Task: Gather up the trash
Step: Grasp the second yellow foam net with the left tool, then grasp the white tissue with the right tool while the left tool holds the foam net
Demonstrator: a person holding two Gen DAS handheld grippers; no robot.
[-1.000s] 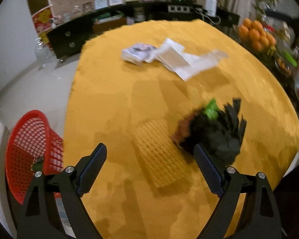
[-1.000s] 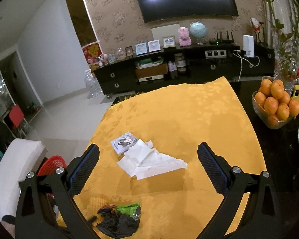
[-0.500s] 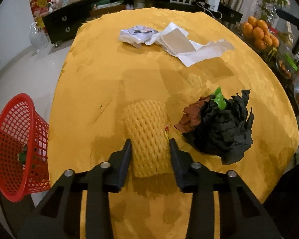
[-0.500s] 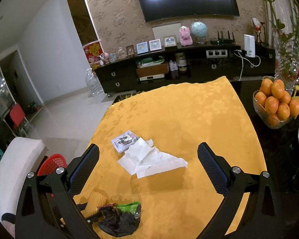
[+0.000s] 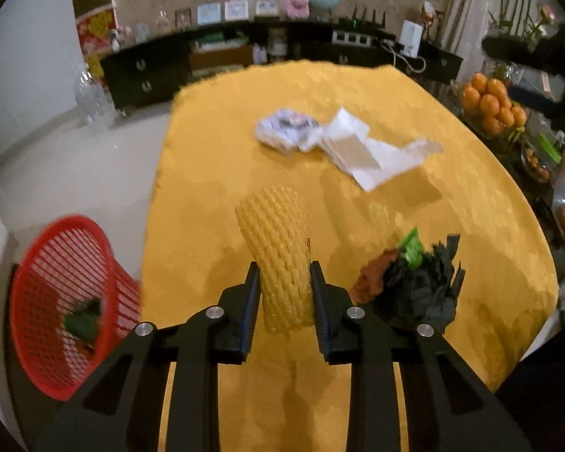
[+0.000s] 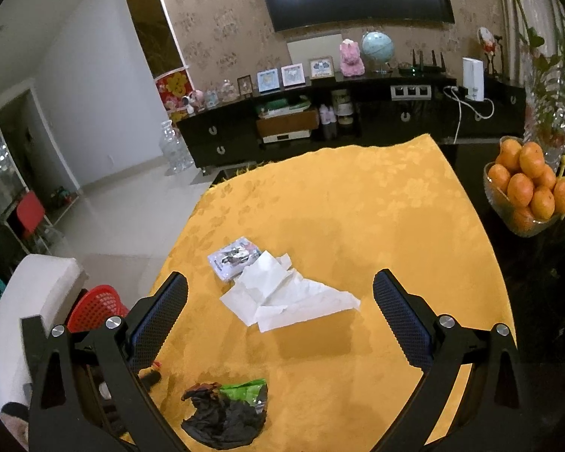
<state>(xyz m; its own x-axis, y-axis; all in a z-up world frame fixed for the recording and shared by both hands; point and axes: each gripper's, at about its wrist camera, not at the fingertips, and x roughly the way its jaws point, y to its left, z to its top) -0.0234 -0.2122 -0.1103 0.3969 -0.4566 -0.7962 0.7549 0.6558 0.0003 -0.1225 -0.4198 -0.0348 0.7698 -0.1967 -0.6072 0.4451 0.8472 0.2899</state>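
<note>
My left gripper (image 5: 284, 282) is shut on a yellow foam fruit net (image 5: 277, 241) and holds it lifted above the yellow tablecloth (image 5: 214, 173). A crumpled black bag with a green scrap (image 5: 414, 286) lies just right of it; it also shows in the right wrist view (image 6: 226, 414). White crumpled paper (image 5: 373, 154) and a small printed packet (image 5: 282, 130) lie farther back; they also show in the right wrist view, the paper (image 6: 282, 297) beside the packet (image 6: 233, 258). My right gripper (image 6: 280, 301) is open and empty, high above the paper.
A red mesh basket (image 5: 60, 290) with a green scrap inside stands on the floor left of the table; its rim shows in the right wrist view (image 6: 94, 305). A glass bowl of oranges (image 6: 527, 188) stands at the right. A white chair (image 6: 30, 301) is at the left.
My left gripper closed on the foam net and has lifted it off the cloth, tilting the view up. The right gripper has stayed still and open.
</note>
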